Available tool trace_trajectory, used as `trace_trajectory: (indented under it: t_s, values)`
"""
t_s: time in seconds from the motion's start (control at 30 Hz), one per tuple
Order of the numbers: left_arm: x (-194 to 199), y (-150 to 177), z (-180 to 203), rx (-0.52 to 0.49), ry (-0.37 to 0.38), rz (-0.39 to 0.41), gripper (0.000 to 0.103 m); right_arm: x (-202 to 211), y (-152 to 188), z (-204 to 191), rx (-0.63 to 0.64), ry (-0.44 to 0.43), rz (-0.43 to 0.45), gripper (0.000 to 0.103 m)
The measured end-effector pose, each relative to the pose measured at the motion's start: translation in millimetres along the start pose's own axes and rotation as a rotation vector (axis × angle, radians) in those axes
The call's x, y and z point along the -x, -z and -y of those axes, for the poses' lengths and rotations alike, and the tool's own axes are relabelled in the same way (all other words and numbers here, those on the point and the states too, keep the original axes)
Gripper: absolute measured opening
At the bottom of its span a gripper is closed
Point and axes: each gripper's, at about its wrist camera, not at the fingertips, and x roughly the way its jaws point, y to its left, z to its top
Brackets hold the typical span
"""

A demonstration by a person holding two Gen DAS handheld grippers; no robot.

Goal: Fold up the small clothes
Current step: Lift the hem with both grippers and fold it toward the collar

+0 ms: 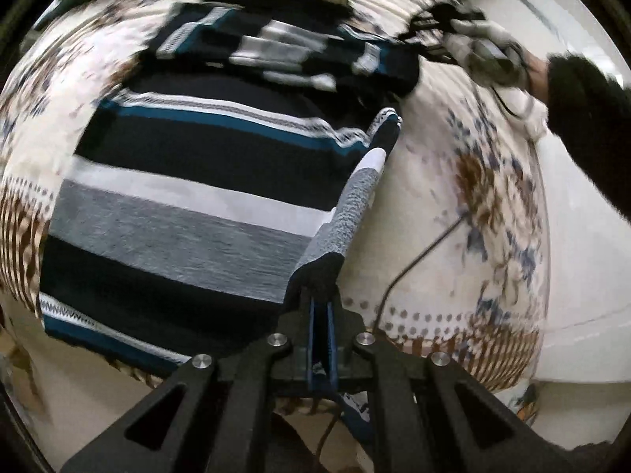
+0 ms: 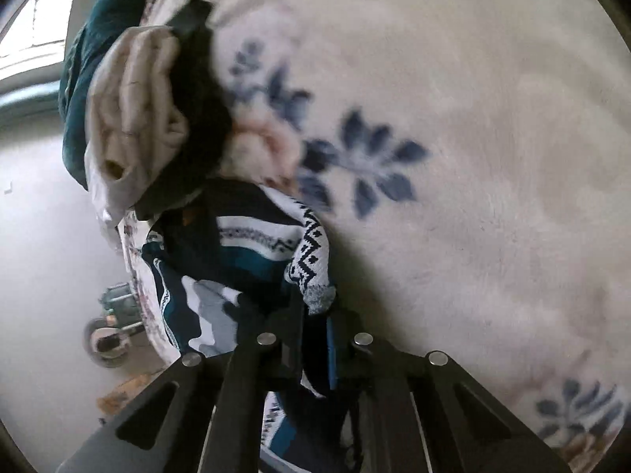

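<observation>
Both grippers, left gripper [image 1: 321, 299] and right gripper [image 2: 315, 315], clamp edges of the striped sweater [image 1: 189, 197] spreading beyond their jaws, so folding looks barely begun.

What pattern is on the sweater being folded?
Horizontal stripes on the sweater: black, white, grey and teal, with zigzag trim; clearest in left wrist view.

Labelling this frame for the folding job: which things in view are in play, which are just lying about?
In play:
striped sweater
left gripper, shut on its edge
right gripper, shut on its other end

Lying about:
floral blanket underneath
pile of other clothes
black cable
wheeled thing on floor
</observation>
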Motion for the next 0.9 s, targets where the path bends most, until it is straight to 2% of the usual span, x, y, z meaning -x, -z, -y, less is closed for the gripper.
trace_trajectory:
  t_s: [0.27, 0.3, 0.47, 0.6, 0.73, 0.9]
  values:
    - [32, 4, -86, 0.151, 0.059, 0.060, 0.004, 21, 24, -142, 0.238, 0.086, 0.000, 0.008]
    - [34, 4, -96, 0.170, 0.065, 0.065, 0.004, 22, 27, -150, 0.247, 0.090, -0.004, 0.008]
    - [45, 9, -169, 0.289, 0.091, 0.088, 0.003, -7, 43, -234, 0.302, 0.160, -0.011, 0.008]
    - [46, 12, -220, 0.351, 0.097, 0.094, 0.003, -57, 54, -303, 0.366, 0.233, -0.021, 0.008]
    - [36, 13, -268, 0.399, 0.110, 0.085, 0.003, -129, 58, -360, 0.385, 0.310, -0.039, 0.008]
    - [22, 13, -319, 0.433, 0.132, 0.069, 0.003, -206, 60, -396, 0.384, 0.402, -0.056, 0.008]
